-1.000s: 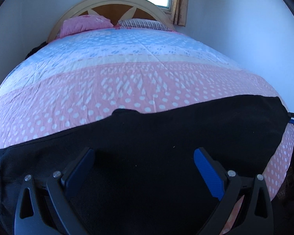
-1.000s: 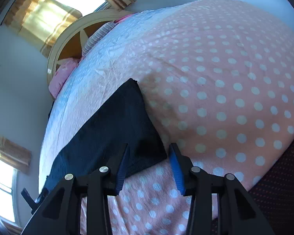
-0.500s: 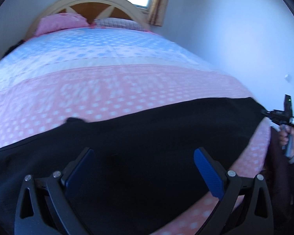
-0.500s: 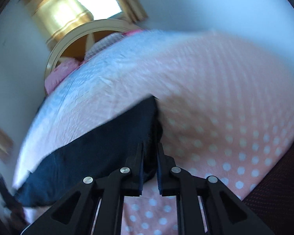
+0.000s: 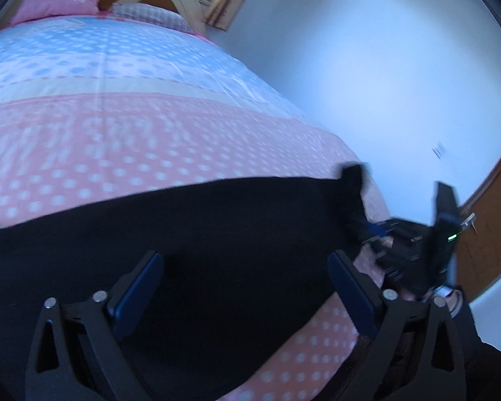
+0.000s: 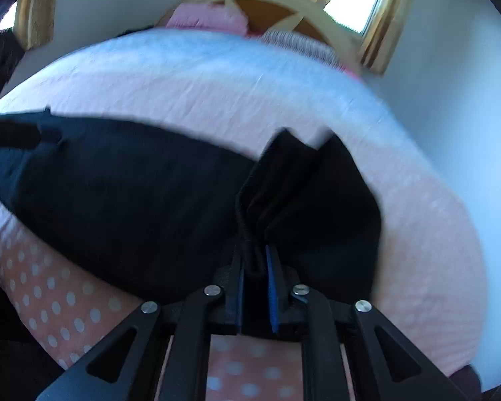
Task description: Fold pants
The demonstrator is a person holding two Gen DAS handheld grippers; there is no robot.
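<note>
A second ago the right tool (image 6: 254, 264) stood spread over the right end of the black pants (image 6: 133, 200); now it is pressed together on that end and has raised it into a bunched peak. The rest of the pants lies flat across the near part of the bed (image 5: 150, 127). The left tool (image 5: 243, 287) stays spread above the cloth, pinching nothing. I judge the first fold is starting.

Polka-dot bed (image 5: 123, 123) under black pants (image 5: 217, 234), pillows (image 5: 55, 3)
</note>
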